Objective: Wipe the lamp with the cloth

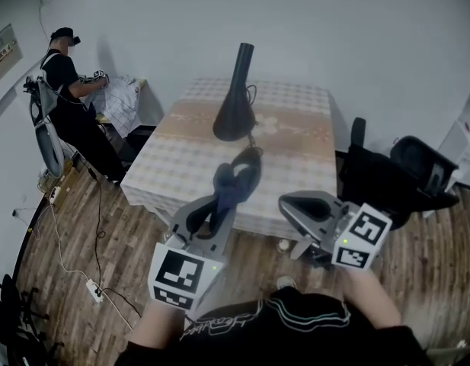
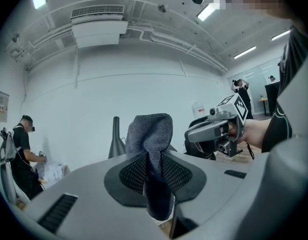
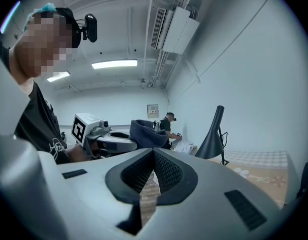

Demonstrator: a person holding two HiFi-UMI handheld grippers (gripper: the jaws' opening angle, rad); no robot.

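Table ahead, cloth pinched in left tongs

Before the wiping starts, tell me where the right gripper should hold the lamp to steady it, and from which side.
Take the lamp by its slim upper neck, coming from the person's right with the right gripper. It stands upright and flares to a wide cone lower down, likely too broad for the jaws. That should leave the near face free for the cloth in the left gripper.
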